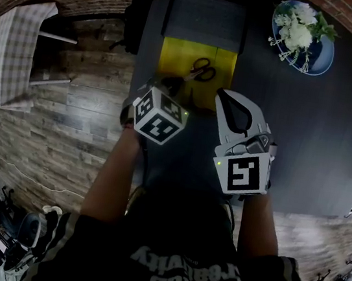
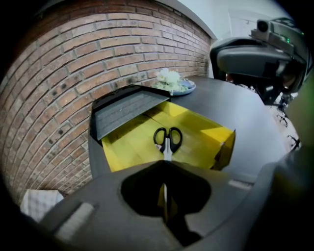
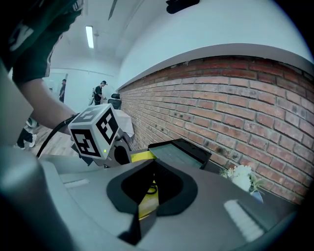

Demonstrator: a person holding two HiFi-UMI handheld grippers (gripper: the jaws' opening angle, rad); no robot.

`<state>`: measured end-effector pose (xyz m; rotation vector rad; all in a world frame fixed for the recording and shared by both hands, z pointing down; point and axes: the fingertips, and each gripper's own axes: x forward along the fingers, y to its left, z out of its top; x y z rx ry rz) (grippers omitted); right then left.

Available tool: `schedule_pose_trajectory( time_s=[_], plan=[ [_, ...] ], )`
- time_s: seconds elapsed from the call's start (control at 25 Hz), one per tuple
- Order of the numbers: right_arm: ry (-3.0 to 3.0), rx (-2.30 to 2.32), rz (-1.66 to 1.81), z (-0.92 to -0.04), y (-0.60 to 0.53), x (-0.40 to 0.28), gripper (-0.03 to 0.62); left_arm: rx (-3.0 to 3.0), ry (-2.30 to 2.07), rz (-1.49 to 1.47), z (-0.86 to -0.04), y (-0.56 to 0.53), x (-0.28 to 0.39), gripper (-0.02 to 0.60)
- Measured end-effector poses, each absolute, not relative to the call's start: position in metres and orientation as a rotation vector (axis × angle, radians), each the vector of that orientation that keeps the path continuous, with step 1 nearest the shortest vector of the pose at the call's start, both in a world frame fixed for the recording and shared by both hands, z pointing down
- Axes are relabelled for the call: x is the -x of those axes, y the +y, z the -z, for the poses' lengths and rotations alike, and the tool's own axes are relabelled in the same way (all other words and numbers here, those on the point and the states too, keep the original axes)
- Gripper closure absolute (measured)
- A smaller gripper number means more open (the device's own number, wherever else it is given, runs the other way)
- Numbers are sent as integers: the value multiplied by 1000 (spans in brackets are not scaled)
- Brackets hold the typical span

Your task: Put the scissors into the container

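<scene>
Pinching scissors by the blade in left gripper, handles already inside the yellow box for a short drop, with right gripper closed empty, parked alongside clear.

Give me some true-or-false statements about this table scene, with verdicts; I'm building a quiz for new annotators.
1. The scissors lie inside the yellow container. True.
2. The container's lid is closed over it. False: the grey lid stands open at the far side.
3. The flowers sit on a blue plate. True.
4. The right gripper has its tongs spread wide. False: they are together, with nothing between them.
5. The scissors have red handles. False: the handles are black.
</scene>
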<state>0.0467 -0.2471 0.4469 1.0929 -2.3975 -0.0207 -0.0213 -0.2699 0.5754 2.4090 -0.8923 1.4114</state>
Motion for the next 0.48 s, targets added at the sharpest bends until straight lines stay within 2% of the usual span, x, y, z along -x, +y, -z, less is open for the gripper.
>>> schedule_pose_trajectory(
  time_s=[0.48],
  plan=[
    [-2371, -1111, 37, -442, -246, -63, 588, -2422, -869, -1504, -578, -265, 20, 580]
  ],
)
